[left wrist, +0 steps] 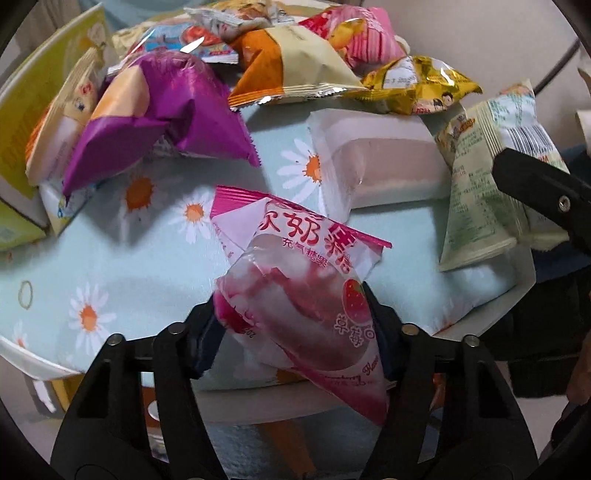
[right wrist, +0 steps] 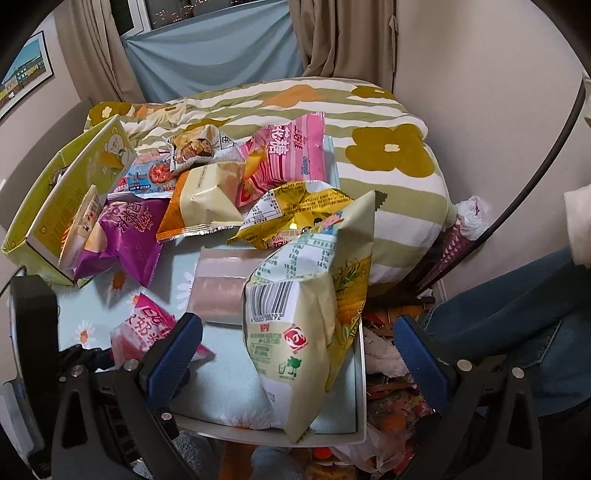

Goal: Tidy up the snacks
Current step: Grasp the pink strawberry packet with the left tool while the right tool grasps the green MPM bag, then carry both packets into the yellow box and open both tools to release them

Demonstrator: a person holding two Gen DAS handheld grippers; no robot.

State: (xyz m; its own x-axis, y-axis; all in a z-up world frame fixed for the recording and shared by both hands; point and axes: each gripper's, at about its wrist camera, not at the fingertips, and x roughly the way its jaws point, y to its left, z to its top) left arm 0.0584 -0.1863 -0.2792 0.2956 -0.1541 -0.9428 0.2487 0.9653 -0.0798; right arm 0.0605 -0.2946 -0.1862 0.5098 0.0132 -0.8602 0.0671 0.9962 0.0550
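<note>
Bare daisy-print tabletop (left wrist: 147, 258) is seen at the near middle, ringed by a snack pile at the far edge and the yellow box (left wrist: 33, 110) at far left. The pink strawberry packet (left wrist: 295, 288) is pinched by the left gripper (left wrist: 295, 314) above the near edge. The right gripper (right wrist: 295, 332) is spread wide around the pale green packet (right wrist: 295, 325), fingers not touching it.

A window (right wrist: 177, 11) at 11 o'clock shows night lights, with beige curtains (right wrist: 332, 37) on both sides and a blue cloth (right wrist: 214, 59) beneath. A picture (right wrist: 26, 70) hangs at 10 o'clock. A flowered quilt (right wrist: 388, 147) lies against the plain wall (right wrist: 480, 92) at 2 o'clock.
</note>
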